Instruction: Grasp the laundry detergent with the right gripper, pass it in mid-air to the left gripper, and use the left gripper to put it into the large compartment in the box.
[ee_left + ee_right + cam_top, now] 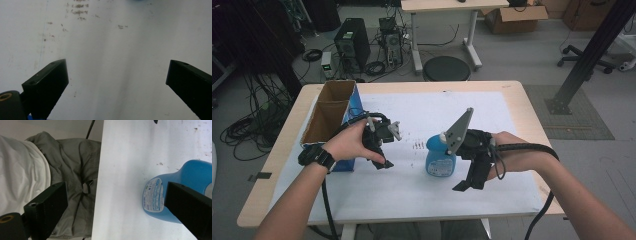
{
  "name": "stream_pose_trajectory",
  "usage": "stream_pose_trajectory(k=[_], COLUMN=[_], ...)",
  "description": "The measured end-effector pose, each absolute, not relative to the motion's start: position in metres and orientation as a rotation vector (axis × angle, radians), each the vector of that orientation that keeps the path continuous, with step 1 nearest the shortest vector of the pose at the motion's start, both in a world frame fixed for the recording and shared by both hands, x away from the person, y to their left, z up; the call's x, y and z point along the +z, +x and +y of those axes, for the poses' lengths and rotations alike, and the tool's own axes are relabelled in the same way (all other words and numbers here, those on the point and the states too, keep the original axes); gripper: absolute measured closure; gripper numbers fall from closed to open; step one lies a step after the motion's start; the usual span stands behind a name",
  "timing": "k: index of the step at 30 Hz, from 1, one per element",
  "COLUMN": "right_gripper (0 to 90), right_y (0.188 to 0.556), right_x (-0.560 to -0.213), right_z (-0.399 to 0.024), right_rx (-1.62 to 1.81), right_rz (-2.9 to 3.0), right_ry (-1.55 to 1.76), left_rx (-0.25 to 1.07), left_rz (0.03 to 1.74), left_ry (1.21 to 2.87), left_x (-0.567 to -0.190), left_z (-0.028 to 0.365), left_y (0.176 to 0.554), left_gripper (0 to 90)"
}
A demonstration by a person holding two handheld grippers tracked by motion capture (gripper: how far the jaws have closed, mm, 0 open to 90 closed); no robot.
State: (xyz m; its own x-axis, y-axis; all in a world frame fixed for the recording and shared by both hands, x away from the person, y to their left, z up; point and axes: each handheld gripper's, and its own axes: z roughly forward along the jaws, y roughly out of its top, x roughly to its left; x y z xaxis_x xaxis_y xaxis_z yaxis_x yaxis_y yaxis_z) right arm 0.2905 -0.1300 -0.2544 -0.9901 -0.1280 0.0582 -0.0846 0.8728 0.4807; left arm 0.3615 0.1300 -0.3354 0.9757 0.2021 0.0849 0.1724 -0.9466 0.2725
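High view: fixed above person's side, looks fwd and down over whole white-covered wooden table. Left gripper view: very close, faces straight onto white sheet w/ small dark marks. Right gripper view: close, aimed back at table's near edge and person's lap; shares squat blue plastic bottle w/ high view.

Blue bottle on the white table cover

It stands upright near the middle, pale cap on top, label facing forward.
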Motion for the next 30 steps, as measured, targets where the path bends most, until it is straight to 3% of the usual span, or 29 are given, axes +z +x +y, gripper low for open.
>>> stream_pose_trajectory(k=[10,21,30], right_gripper=[4.5,3.2,2.9], right_y=[0.293,0.321,0.340], right_x=[-0.239,-0.215,-0.222], right_z=[-0.141,-0.175,-0.200], right_rx=[-0.857,-1.231,-1.428], right_rz=[-2.947,-2.919,-2.880], right_ry=[0.160,0.062,-0.064], left_rx=[0.170,0.178,0.182], left_rz=[0.268,0.291,0.302], left_ry=[2.861,2.854,2.856], left_x=[-0.333,-0.329,-0.328], left_z=[0.128,0.131,0.134], left_y=[0.360,0.360,0.359], left_gripper=[4.9,4.9,4.9])
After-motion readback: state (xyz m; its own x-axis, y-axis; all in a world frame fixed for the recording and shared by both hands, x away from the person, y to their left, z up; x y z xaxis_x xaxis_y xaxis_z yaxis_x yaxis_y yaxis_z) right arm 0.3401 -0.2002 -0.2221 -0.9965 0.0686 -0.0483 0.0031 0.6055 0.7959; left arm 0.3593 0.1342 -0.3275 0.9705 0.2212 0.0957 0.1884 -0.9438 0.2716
